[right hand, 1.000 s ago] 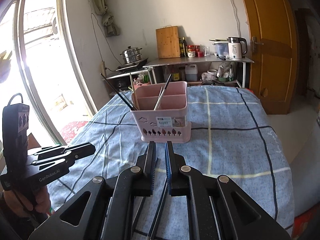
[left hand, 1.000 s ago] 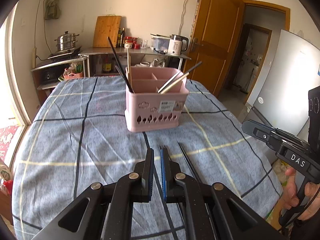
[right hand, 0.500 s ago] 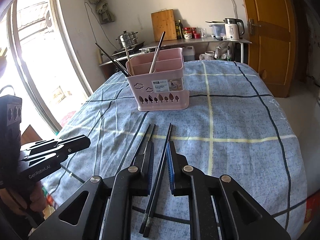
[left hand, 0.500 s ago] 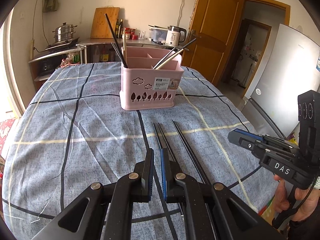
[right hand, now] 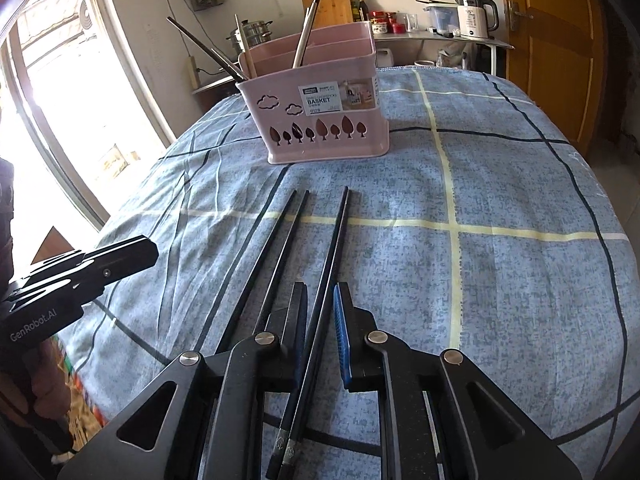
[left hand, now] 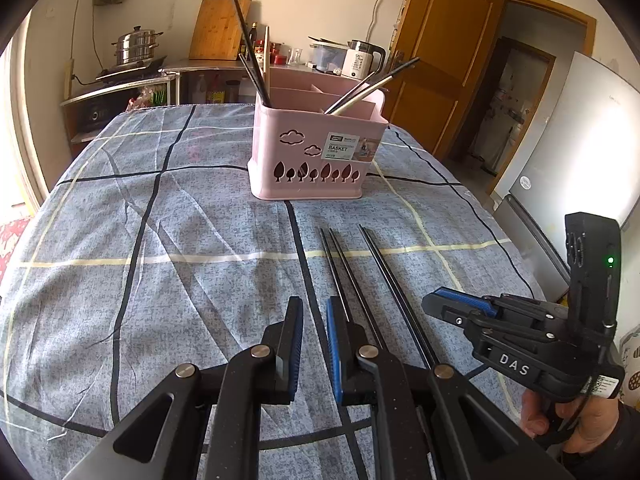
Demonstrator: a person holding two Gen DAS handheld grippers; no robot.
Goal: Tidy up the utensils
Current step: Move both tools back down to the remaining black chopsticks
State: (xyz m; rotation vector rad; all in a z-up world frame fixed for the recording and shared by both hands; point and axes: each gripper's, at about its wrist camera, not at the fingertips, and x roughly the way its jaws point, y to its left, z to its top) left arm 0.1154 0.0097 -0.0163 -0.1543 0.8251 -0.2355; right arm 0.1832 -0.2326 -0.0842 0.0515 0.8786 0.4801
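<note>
A pink utensil basket stands upright on the blue checked tablecloth, with several chopsticks leaning in its compartments. Two pairs of black chopsticks lie on the cloth in front of it: one pair and another pair. My left gripper is slightly open and empty, just left of the first pair; its body shows in the right wrist view. My right gripper is slightly open, its jaws either side of the second pair, not clamped; it shows in the left wrist view.
The tablecloth covers the table to its edges. Behind stand a counter with a steel pot, a cutting board and a kettle. A wooden door and a fridge are at the right.
Both grippers have drawn back from the basket and lowered toward the cloth. Both pairs of chopsticks have come into fuller view. The right gripper's jaws now straddle one pair.
</note>
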